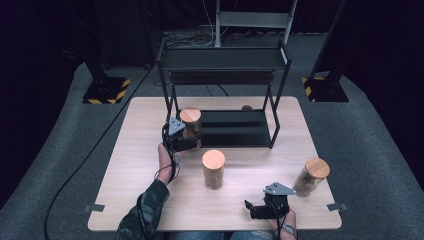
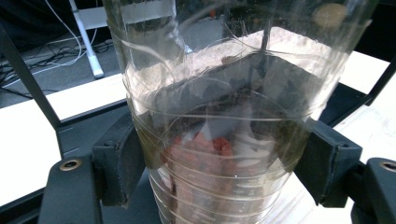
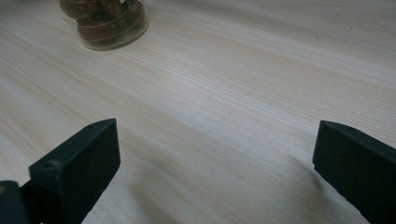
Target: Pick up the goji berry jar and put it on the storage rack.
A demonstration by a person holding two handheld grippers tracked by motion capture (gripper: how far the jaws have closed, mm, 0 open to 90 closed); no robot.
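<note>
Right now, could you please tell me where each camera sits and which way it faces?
High view: above the person's side, looking forward and down on the table and black rack; both forearms show.
Left gripper view: on the left hand-held gripper, looking along its jaws, shut on a glass jar by the rack.
Right gripper view: on the right hand-held gripper, jaws open over the table.
The high and left gripper views share that jar.

jar (image 1: 191, 121) at rack's (image 1: 225, 60) lower shelf edge

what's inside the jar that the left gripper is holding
Through the clear wall of the jar, reddish-orange pieces lie near the bottom, upper part looking empty. The left gripper pads cover its sides, and glare blurs what the pieces are.
</note>
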